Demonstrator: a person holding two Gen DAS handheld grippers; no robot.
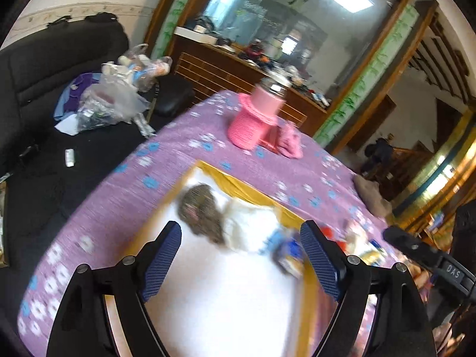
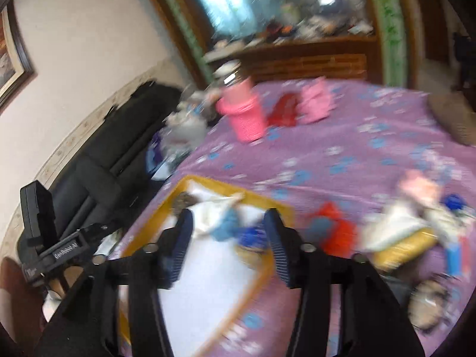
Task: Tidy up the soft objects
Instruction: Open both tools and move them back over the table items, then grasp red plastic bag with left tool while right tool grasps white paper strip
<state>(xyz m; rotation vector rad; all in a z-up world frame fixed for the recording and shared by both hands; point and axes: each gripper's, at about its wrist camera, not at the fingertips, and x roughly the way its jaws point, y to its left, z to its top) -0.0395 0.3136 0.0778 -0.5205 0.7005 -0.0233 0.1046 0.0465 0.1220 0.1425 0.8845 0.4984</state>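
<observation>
Soft doll (image 1: 226,220) with brown hair and white dress lies in the yellow-rimmed white tray (image 1: 208,297) on the purple flowered desk (image 1: 267,163); left gripper (image 1: 241,238) and right gripper (image 2: 227,223) have jaws apart, holding nothing.

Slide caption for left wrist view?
Open left gripper above a doll lying in the yellow-rimmed tray.
</observation>
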